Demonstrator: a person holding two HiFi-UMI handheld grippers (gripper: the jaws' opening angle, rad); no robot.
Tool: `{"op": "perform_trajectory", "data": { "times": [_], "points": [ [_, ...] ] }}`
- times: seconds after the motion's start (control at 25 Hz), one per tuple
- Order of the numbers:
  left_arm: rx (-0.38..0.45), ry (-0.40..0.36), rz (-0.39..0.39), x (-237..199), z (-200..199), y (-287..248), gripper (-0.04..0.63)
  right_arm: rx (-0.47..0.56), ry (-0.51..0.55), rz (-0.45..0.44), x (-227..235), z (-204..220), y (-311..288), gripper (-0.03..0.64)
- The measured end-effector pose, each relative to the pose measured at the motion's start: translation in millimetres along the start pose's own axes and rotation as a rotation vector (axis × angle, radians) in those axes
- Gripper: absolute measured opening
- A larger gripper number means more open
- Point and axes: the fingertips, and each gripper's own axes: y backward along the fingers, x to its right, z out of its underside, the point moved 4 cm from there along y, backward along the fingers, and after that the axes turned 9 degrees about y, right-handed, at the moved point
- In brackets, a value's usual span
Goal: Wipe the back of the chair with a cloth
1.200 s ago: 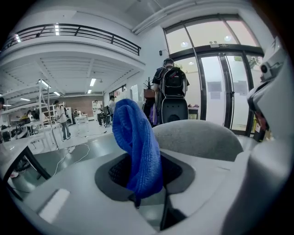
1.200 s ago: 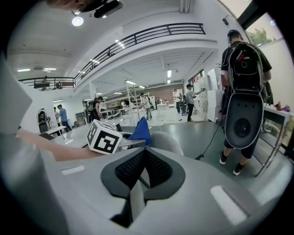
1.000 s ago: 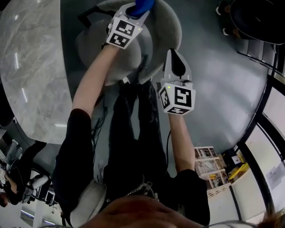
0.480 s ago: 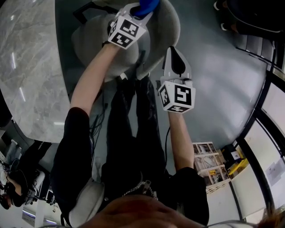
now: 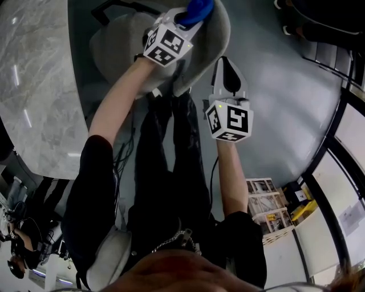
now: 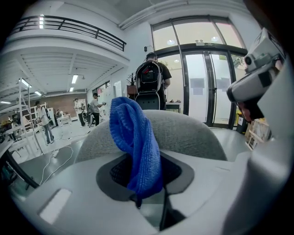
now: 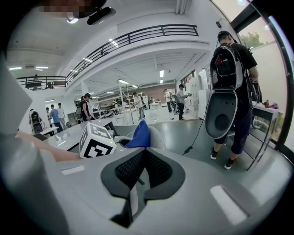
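A grey upholstered chair (image 5: 214, 40) stands at the top of the head view, its curved back (image 6: 188, 133) filling the middle of the left gripper view. My left gripper (image 5: 185, 18) is shut on a blue cloth (image 5: 197, 8), which it holds against the top of the chair back. The blue cloth (image 6: 136, 147) bunches upward out of the left gripper (image 6: 144, 173). My right gripper (image 5: 223, 63) hovers to the right of the chair, apart from it, jaws together and empty. From the right gripper (image 7: 142, 169) view, the cloth (image 7: 139, 136) and the chair (image 7: 157, 136) lie ahead.
A marble-topped table (image 5: 34, 85) runs along the left. A person with a black backpack (image 7: 229, 69) stands near glass doors (image 6: 202, 82). A low shelf with papers (image 5: 265, 212) sits at lower right. Cables trail across the grey floor (image 5: 285, 97).
My left gripper has slid the blue cloth rightward along the chair back. The right gripper has shifted only slightly to the right.
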Motion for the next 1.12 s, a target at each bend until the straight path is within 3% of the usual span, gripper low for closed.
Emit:
{"op": "perform_trajectory", "data": {
  "times": [0.64,1.12],
  "points": [
    [-0.024,-0.005,0.103,58.5,15.2,11.2,0.114,-0.005,-0.023,0.035,12.8,9.9,14.9,0.003],
    [-0.095,-0.095,0.263,111.7,50.1,39.3,0.114,-0.003,-0.036,0.053,16.7,9.7,17.8,0.003]
  ]
}}
